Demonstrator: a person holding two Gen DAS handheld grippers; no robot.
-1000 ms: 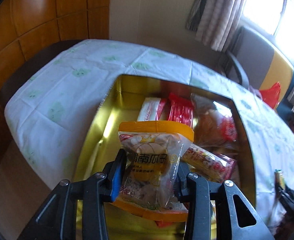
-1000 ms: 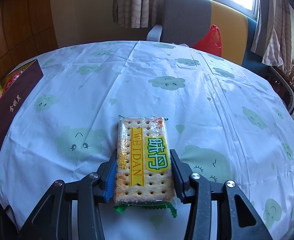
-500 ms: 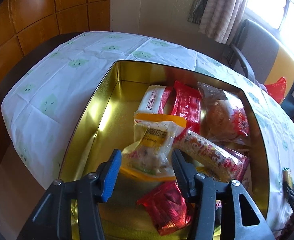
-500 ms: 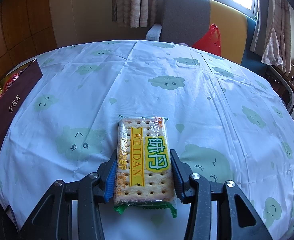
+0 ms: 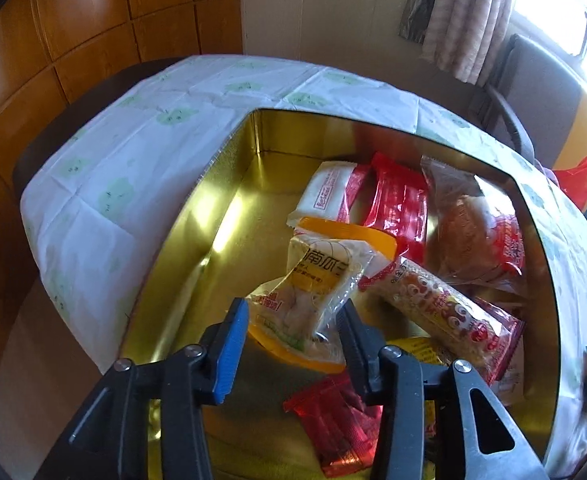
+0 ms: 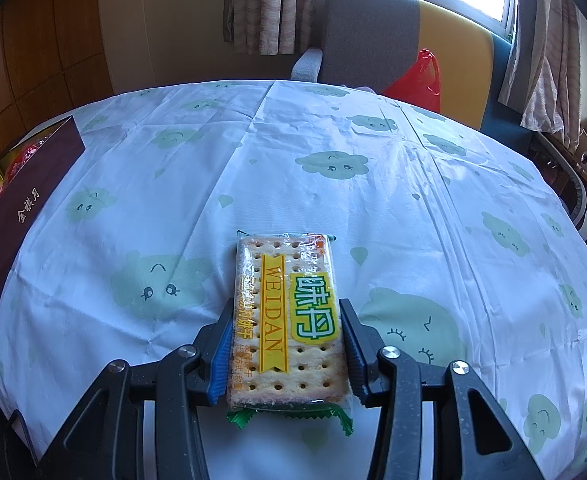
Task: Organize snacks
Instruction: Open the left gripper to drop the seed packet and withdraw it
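A round table under a white cloth with pale green clouds (image 6: 293, 152) carries a gold-lined rectangular tin (image 5: 197, 248) holding wrapped snacks. Inside the tin, the left gripper (image 5: 293, 316), whose jaws have just been closing, stands around an orange-edged clear snack pouch (image 5: 313, 288), though whether it pinches the pouch cannot be told. The right gripper (image 6: 285, 340) clamps a clear-wrapped rectangular cracker pack (image 6: 287, 320) on the cloth.

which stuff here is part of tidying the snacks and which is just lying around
Part of the job:
- gold tin
- yellow snack packet
- cracker pack
- red packets
- left gripper
- right gripper

Just lying around:
- red plastic bag
- chair
- curtains
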